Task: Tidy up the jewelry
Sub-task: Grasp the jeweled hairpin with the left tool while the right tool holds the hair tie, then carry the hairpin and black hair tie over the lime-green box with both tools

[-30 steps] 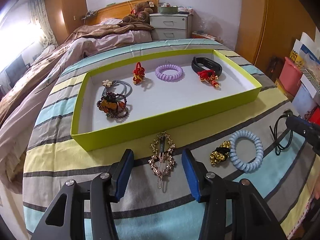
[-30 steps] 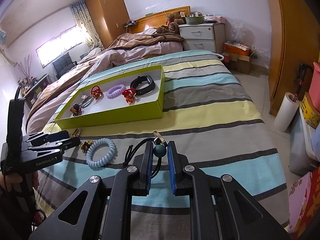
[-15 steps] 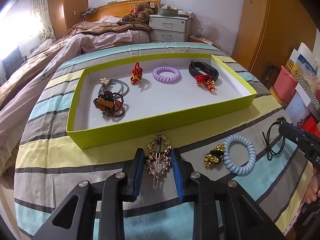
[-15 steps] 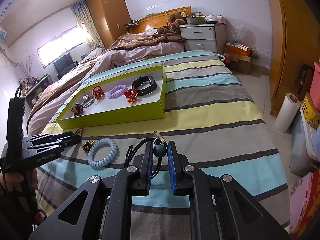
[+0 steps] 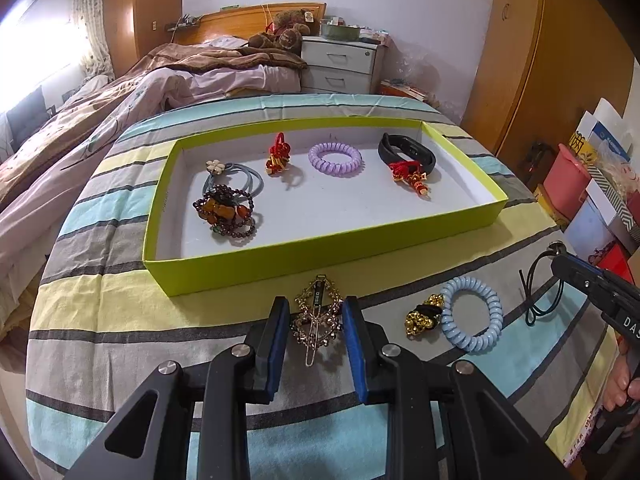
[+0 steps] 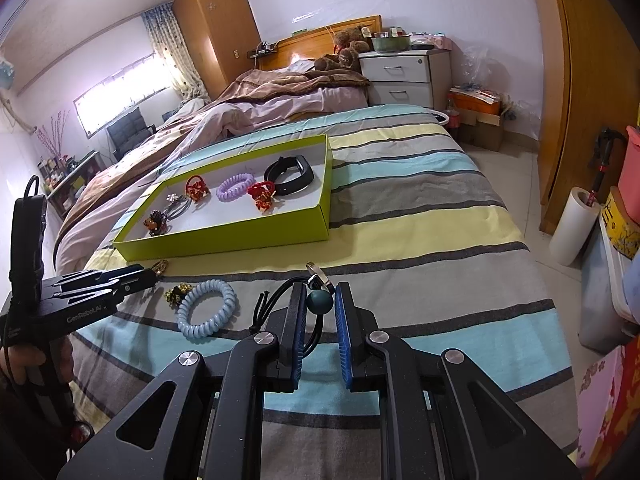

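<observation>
A lime-green tray (image 5: 320,254) on the striped bed holds several hair ties and bracelets. My left gripper (image 5: 316,322) is shut on a gold filigree hair clip (image 5: 318,314) lying just in front of the tray; its blue pads (image 5: 280,332) press the clip's sides. My right gripper (image 6: 320,304) is shut on a black cord hair tie with a dark green bead (image 6: 319,302) and a metal ring (image 6: 318,272). The right gripper also shows in the left wrist view (image 5: 592,280) at the right edge. The tray shows in the right wrist view (image 6: 240,236) too.
A light blue spiral hair tie (image 5: 472,314) with a gold bell charm (image 5: 422,318) lies on the bed between the grippers. Bins and boxes (image 5: 580,184) stand beside the bed on the right. A nightstand (image 5: 344,64) stands at the back.
My left gripper has closed from wide open onto the gold hair clip and moved slightly forward. The right gripper has stayed shut on the beaded hair tie.
</observation>
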`<state>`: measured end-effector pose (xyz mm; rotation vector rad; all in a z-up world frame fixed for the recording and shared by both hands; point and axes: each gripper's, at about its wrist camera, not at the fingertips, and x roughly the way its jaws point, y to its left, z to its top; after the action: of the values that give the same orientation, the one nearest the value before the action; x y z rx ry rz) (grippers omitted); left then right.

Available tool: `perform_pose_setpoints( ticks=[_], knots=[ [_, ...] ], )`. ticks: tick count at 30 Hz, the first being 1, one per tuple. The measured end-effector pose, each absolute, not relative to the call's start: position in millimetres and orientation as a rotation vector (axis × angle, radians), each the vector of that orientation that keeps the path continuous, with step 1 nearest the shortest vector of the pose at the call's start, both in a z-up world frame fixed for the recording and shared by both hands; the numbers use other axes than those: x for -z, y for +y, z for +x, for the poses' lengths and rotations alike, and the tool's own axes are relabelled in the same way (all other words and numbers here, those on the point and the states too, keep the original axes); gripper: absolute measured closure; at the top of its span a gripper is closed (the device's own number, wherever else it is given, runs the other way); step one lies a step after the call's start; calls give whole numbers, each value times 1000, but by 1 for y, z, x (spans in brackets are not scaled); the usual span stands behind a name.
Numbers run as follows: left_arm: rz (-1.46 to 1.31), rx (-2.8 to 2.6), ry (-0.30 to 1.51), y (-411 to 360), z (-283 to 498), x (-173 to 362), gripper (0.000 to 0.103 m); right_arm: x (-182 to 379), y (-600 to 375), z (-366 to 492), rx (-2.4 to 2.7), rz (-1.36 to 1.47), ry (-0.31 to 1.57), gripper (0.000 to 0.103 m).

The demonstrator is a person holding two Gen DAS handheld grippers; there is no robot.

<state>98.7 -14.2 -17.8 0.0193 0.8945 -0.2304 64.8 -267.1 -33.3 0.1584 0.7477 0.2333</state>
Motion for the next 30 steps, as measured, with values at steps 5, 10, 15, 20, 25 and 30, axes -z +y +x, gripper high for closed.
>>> perform_pose_setpoints(
  ticks=[5, 10, 15, 20, 25, 30],
  knots=[
    [14, 224, 875, -12, 95, 12, 76, 31, -268, 64, -232, 158, 744, 88],
    [13, 234, 854, -11, 91, 6, 76, 26, -269, 63, -232, 157, 737, 88],
    [0, 235, 836, -8, 89, -1, 76, 22, -267, 63, -237, 155, 726, 88],
    [-11, 228, 822, -5, 88, -7, 76, 19, -264, 64, -240, 149, 716, 88],
    [-27, 231, 816, -3, 88, -10, 76, 12, -259, 66, -252, 139, 699, 88],
    [-28, 217, 800, 0, 86, -17, 76, 4, -255, 69, -264, 131, 682, 88]
  ],
)
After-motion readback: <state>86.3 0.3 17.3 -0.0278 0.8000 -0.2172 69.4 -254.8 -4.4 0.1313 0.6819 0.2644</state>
